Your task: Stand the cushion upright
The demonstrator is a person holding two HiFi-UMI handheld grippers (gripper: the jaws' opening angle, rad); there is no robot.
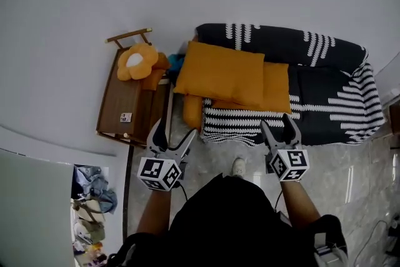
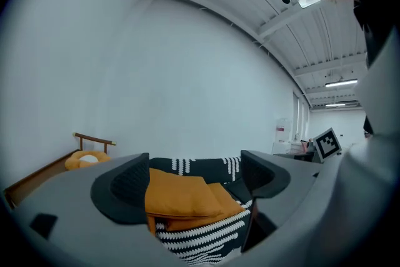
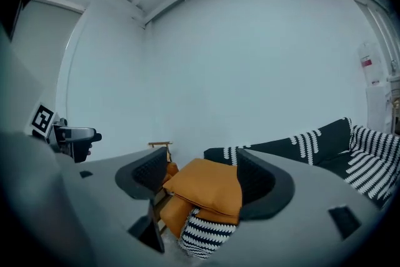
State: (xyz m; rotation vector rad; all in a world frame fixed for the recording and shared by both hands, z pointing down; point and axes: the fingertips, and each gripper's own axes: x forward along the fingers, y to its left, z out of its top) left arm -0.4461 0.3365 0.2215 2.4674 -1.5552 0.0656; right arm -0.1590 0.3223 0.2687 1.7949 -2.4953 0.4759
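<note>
Dark clothing on the person carrying the rig fills the bottom of the head view. Just ahead of it are the left gripper [image 1: 174, 133] and right gripper [image 1: 279, 127]. Both have their tongs spread wide with nothing between the pads. Each gripper view shows only open air between its jaws, with the sofa [image 1: 331, 103] beyond them. Neither tool is touching anything yet.

The cushion [image 1: 219, 72] I take to be the target is the top orange one. It lies flat and slightly askew at the sofa's left end, resting on a second orange cushion [image 1: 276, 87].

To stand it well, I would bring the left gripper [image 2: 194, 181] to the cushion's near-left edge and the right gripper [image 3: 203, 178] to its near-right edge. I would pinch only the top layer, then swing it up so it leans against the backrest. It is soft and will probably sag, so two spread grips and support from the backrest matter.

Things in the way:
- The cushion underneath could get pinched along with the top one.
- A third orange piece [image 1: 192, 110] hangs over the seat front, right on the left tool's approach.
- A wooden side table [image 1: 128, 103] carrying a flower-shaped plush [image 1: 137, 61] stands just beside the sofa, which limits room on the left.
- A white shoe [image 1: 238, 166] is on the floor between the grippers.
</note>
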